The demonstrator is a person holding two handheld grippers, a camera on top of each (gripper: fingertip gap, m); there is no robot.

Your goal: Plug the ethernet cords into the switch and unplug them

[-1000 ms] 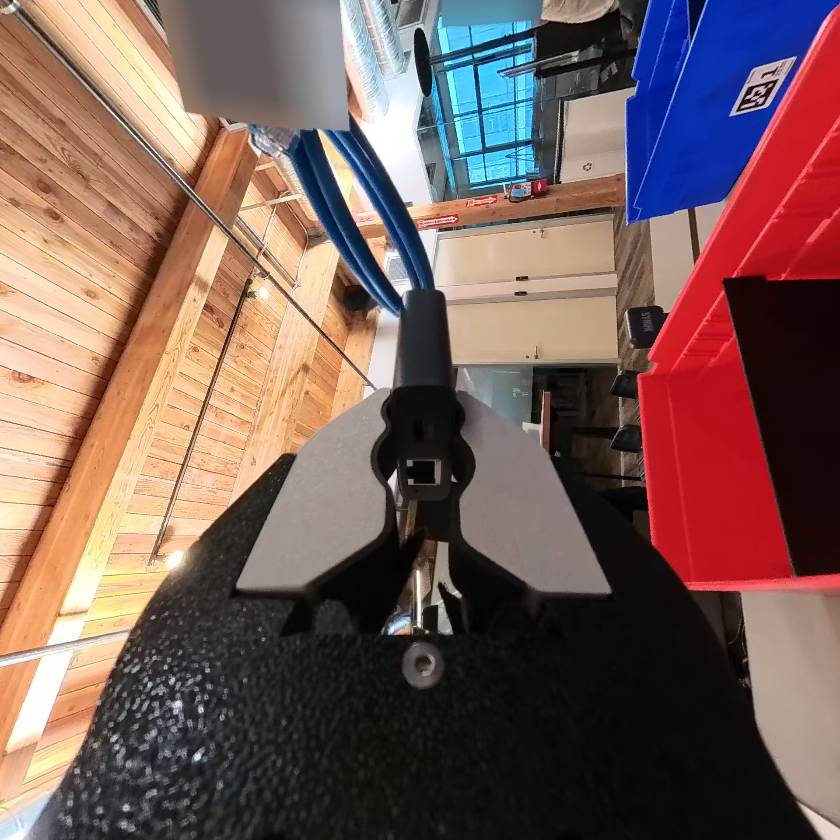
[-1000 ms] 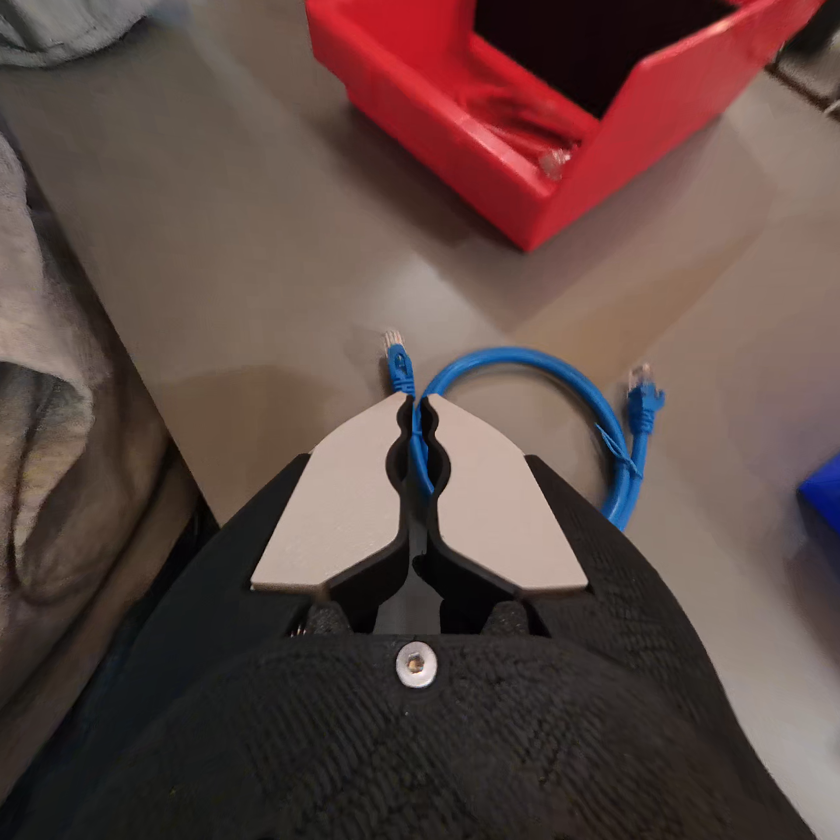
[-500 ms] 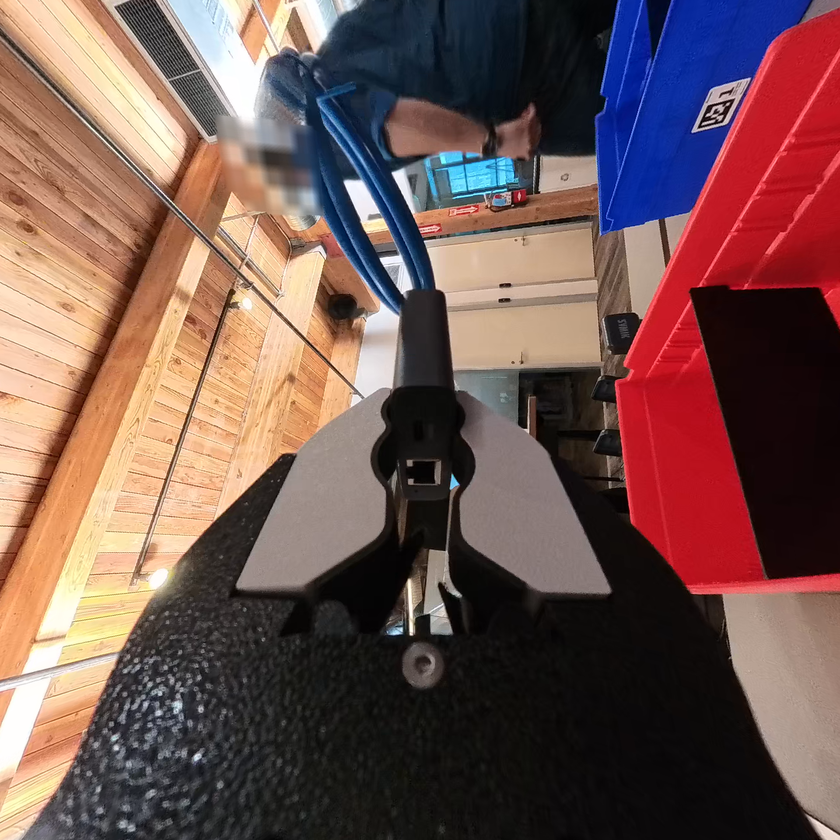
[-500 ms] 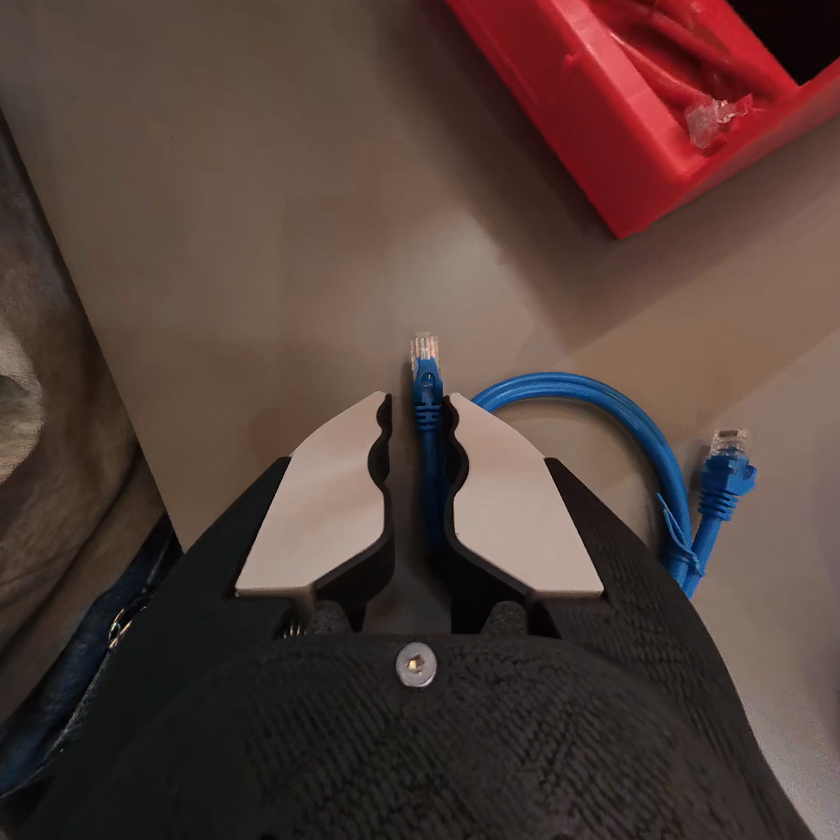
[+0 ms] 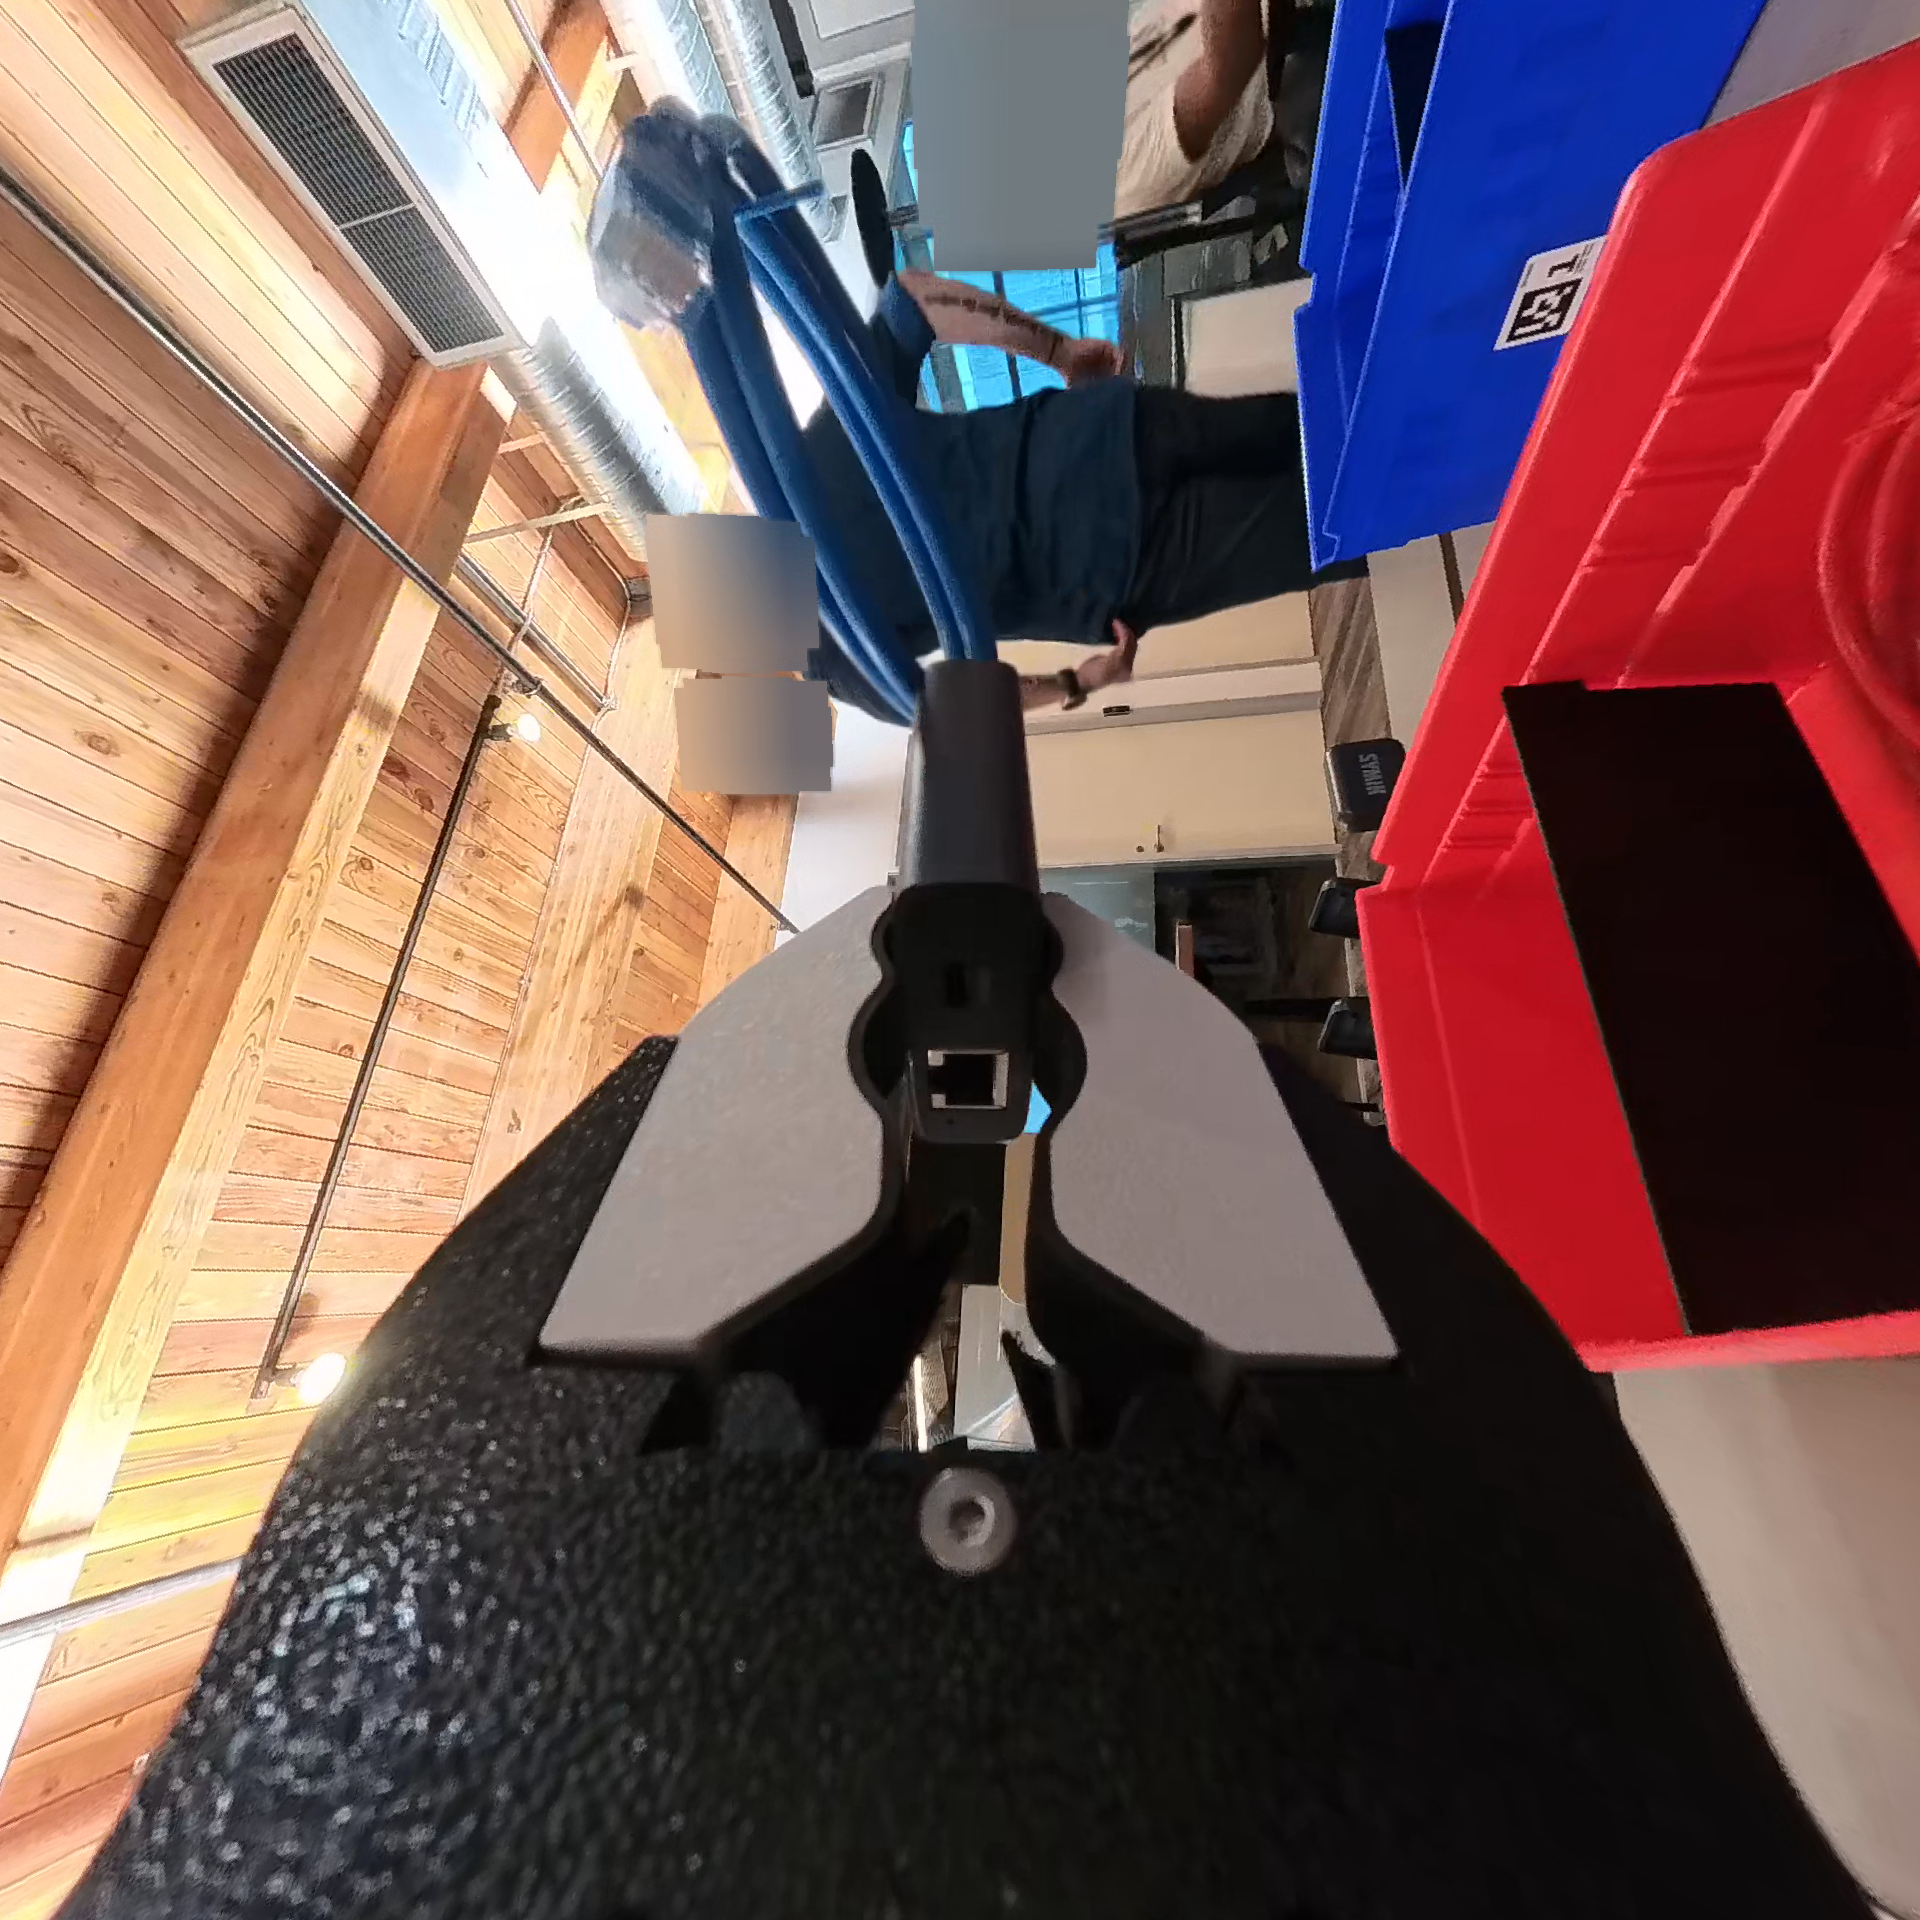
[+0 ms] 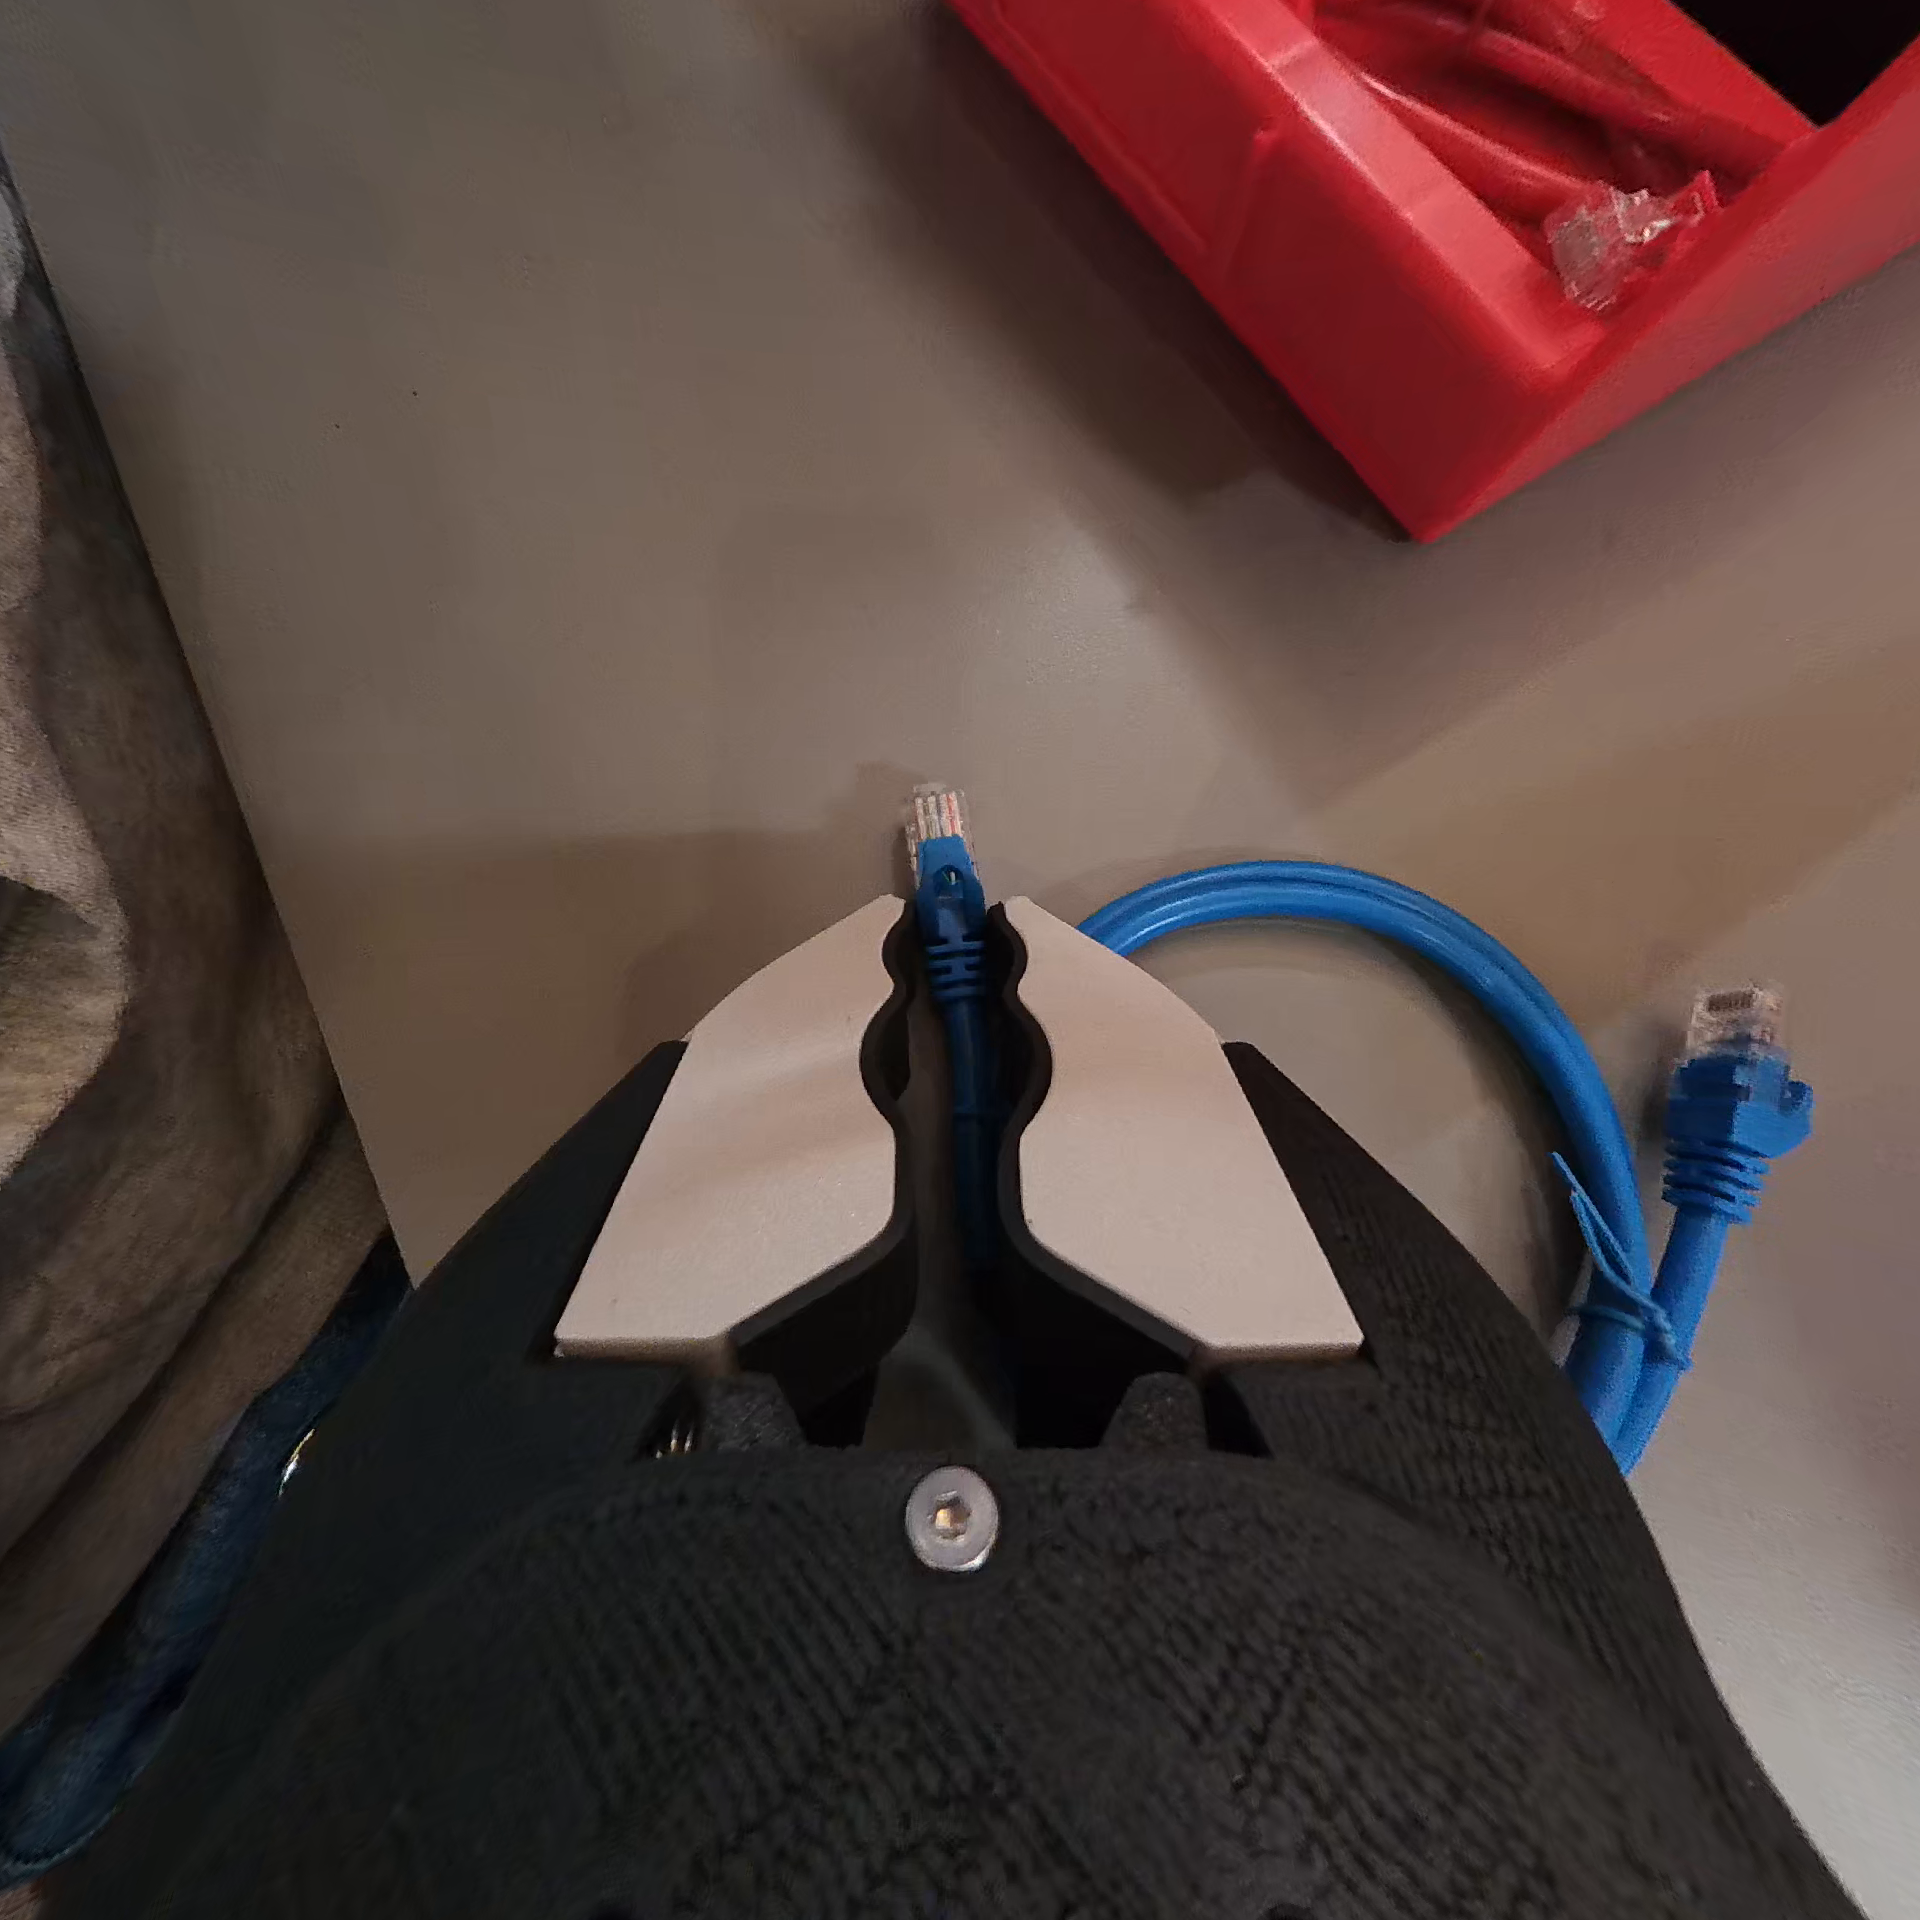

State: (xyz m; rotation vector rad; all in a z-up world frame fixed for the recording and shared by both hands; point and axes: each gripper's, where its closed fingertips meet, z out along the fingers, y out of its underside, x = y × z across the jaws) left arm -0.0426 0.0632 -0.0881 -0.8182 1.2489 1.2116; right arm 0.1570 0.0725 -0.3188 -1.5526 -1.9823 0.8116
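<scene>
Pinching black coupler [image 5: 971, 997] w/ left gripper [image 5: 966, 935]; right gripper [image 6: 948, 914] jaws closed round blue cable [image 6: 1351, 904] boot.

A converted loft workspace, half office and half workshop. Beside the red bin [image 5: 1621, 935] on the grey bench [image 6: 623, 468] stands a blue bin [image 5: 1455, 312]; beyond them run plank walls [image 5: 208, 831], exposed silver ducting [image 5: 582, 436], big windows and office chairs.
</scene>
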